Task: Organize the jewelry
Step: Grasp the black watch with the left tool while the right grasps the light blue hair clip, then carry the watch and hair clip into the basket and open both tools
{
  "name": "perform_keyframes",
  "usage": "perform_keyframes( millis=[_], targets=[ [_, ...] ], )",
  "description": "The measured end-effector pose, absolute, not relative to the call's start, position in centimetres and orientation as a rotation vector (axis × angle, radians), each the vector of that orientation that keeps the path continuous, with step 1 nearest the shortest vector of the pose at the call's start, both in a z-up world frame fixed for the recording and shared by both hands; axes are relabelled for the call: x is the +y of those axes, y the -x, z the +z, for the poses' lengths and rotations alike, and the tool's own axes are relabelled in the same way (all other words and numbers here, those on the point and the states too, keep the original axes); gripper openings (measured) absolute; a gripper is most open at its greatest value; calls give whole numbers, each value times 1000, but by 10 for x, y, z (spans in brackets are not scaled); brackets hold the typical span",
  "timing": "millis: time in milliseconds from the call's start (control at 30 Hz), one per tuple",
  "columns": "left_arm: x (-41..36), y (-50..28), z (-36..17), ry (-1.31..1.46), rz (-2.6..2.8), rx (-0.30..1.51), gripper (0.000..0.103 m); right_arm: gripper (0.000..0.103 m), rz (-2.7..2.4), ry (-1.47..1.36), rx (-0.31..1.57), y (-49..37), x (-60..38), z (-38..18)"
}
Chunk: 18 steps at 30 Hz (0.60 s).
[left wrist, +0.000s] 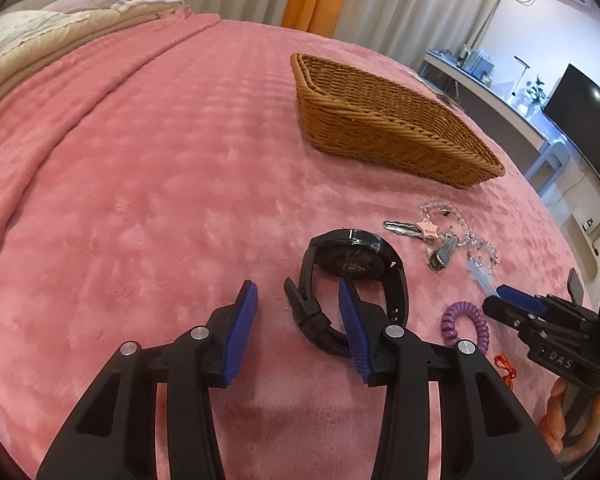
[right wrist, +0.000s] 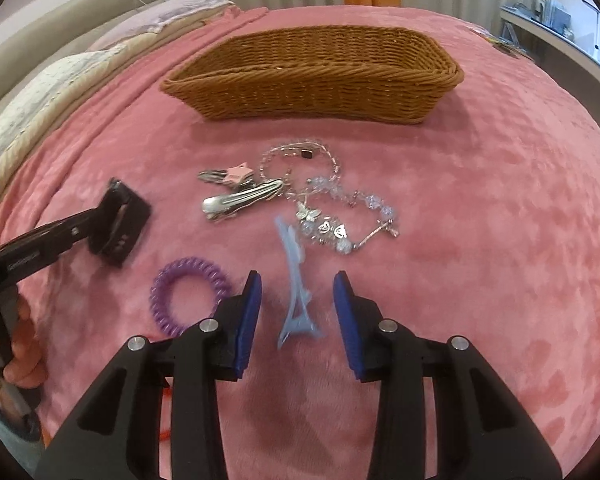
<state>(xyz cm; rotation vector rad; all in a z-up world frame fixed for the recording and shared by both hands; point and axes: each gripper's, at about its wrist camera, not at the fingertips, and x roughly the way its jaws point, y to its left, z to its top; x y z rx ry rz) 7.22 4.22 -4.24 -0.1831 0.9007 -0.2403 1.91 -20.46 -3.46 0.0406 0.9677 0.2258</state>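
Observation:
A brown wicker basket [left wrist: 388, 120] [right wrist: 312, 76] stands on the pink bed cover; nothing shows inside it. My left gripper [left wrist: 300, 298] is open around the strap of a black watch [left wrist: 356, 268], which lies on the cover; the right finger sits inside the band loop. My right gripper [right wrist: 298, 292] is open with a light blue hair clip [right wrist: 296, 280] lying between its fingers. Beyond it lie silver hair clips with a pink star [right wrist: 240, 196] and a clear bead bracelet [right wrist: 340, 216]. A purple spiral hair tie [right wrist: 190, 294] [left wrist: 464, 322] lies left of the right gripper.
Pillows and a beige quilt [left wrist: 40, 36] are at the bed's far left. A desk with a monitor [left wrist: 580, 96] stands right of the bed. Something orange [left wrist: 504, 364] lies near the right gripper. Open pink cover spreads to the left.

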Motion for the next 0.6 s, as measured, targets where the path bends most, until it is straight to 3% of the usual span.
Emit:
perform_keyframes(
  millis=[67, 133, 200, 400, 600],
  targets=[
    [39, -75, -44, 176, -231, 913, 39, 30, 211, -24, 966, -22, -201, -38],
    [37, -78, -46, 171, -223, 921, 33, 18, 197, 2, 957, -21, -198, -40],
    [36, -79, -46, 171, -230, 922, 19, 10, 184, 14, 948, -20, -198, -40],
    [26, -73, -43, 107, -198, 882, 11, 10, 184, -1, 929, -19, -202, -38],
    [27, -64, -31, 112, -207, 825, 9, 10, 191, -20, 888, -13, -207, -25]
  ],
)
